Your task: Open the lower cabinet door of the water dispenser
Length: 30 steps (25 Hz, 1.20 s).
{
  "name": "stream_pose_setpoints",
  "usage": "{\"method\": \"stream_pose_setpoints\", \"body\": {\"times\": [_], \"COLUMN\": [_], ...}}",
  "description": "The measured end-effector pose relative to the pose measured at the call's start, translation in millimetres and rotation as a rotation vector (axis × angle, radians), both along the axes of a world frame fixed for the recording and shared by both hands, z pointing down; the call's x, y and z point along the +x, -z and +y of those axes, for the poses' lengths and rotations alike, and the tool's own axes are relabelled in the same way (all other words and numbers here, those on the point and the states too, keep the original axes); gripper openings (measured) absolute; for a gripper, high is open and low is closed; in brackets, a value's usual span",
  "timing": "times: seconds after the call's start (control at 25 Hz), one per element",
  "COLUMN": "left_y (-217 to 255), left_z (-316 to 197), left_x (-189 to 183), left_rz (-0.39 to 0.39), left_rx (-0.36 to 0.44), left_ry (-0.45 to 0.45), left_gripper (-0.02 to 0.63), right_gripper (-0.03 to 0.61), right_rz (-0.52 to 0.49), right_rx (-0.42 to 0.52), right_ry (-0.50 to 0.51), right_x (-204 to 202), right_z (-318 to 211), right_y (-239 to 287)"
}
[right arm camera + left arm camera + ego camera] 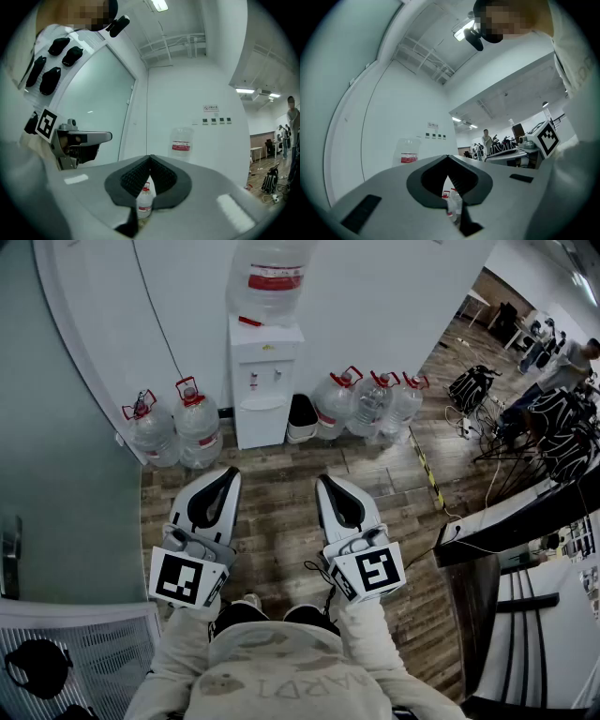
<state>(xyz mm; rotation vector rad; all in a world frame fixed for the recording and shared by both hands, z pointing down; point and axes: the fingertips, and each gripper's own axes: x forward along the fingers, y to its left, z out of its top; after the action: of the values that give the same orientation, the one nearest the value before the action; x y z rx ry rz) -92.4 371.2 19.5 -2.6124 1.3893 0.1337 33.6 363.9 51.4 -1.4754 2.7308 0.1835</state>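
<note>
facing white water dispenser (265, 357), lower cabinet door (262, 427) flush and closed, jug (270, 277) on top; left gripper (227, 474), right gripper (324, 481) clenched empty.

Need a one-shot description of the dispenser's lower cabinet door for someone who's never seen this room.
Against the white wall stands a white water dispenser with a big bottle on top, water jugs on the floor either side. The lower cabinet door is the plain front panel below the taps, reaching the floor: flat and white, unlike the clear jugs and dark bin beside it.
</note>
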Motion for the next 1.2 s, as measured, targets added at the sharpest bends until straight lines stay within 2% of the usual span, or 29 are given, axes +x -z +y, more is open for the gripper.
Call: {"method": "stream_pose_setpoints", "body": {"times": [0.56, 1.2], "left_y": [-1.2, -10.5], "left_z": [2.5, -21.9], "left_x": [-8.0, -61.8], "left_rz": [0.005, 0.000], "left_rx": [-0.001, -0.005], "left_ry": [0.000, -0.015], "left_gripper": [0.005, 0.005], "right_gripper": [0.009, 0.009], "right_rz": [0.010, -0.027], "right_rx": [0.003, 0.009], "right_ry": [-0.003, -0.071], "right_x": [-8.2, -40.5], "right_z": [2.1, -18.2], "right_y": [1.9, -3.3]}}
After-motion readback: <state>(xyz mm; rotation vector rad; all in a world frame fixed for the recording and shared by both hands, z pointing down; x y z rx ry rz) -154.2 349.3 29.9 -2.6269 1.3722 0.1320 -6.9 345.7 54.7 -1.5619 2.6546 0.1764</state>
